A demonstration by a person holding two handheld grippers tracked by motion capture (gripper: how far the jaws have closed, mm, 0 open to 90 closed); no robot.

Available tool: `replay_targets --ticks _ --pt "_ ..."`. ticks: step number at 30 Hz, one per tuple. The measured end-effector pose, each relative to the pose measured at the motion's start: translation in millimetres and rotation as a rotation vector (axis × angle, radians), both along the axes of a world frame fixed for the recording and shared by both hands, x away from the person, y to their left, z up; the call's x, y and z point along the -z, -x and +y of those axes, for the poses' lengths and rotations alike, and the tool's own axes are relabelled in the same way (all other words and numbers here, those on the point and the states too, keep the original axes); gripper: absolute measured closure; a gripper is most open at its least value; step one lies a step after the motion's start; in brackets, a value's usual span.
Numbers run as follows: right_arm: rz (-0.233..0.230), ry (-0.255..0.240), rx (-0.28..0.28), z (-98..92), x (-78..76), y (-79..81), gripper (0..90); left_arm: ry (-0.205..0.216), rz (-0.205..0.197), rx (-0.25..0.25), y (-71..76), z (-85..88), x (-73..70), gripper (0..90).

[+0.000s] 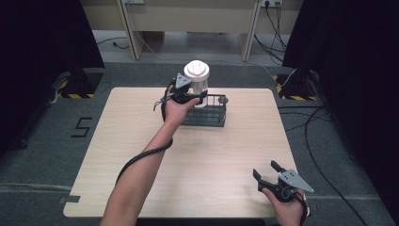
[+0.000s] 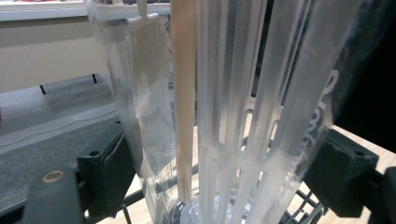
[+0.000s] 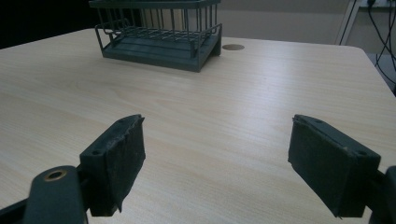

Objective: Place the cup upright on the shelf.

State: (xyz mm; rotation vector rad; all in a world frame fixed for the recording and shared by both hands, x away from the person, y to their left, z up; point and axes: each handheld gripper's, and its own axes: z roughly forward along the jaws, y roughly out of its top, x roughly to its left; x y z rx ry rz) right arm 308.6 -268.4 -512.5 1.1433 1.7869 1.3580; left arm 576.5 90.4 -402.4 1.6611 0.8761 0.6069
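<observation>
Left gripper lowering or lifting a clear container at the wire rack

Upper centre of the high view, the left gripper (image 1: 195,95) is clamped on a clear ribbed container (image 1: 197,82) with a white lid, upright over the left end of the dark wire rack (image 1: 212,113). I cannot tell whether its base rests in the rack, so the placing looks unfinished. Lower right, the right gripper (image 1: 266,170) hangs idle above the table (image 1: 211,150), jaws spread and empty.

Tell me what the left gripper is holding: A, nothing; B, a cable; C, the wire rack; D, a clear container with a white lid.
D: the left gripper is closed around the clear container with the white lid, at the rack.
</observation>
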Motion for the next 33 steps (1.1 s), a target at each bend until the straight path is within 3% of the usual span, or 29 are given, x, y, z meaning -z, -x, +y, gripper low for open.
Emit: replay_targets --ticks 33 --pt "0.006 -0.002 -0.008 0.1 0.0 0.0 19.3 -0.038 0.062 -0.035 -9.5 -6.6 26.2 17.7"
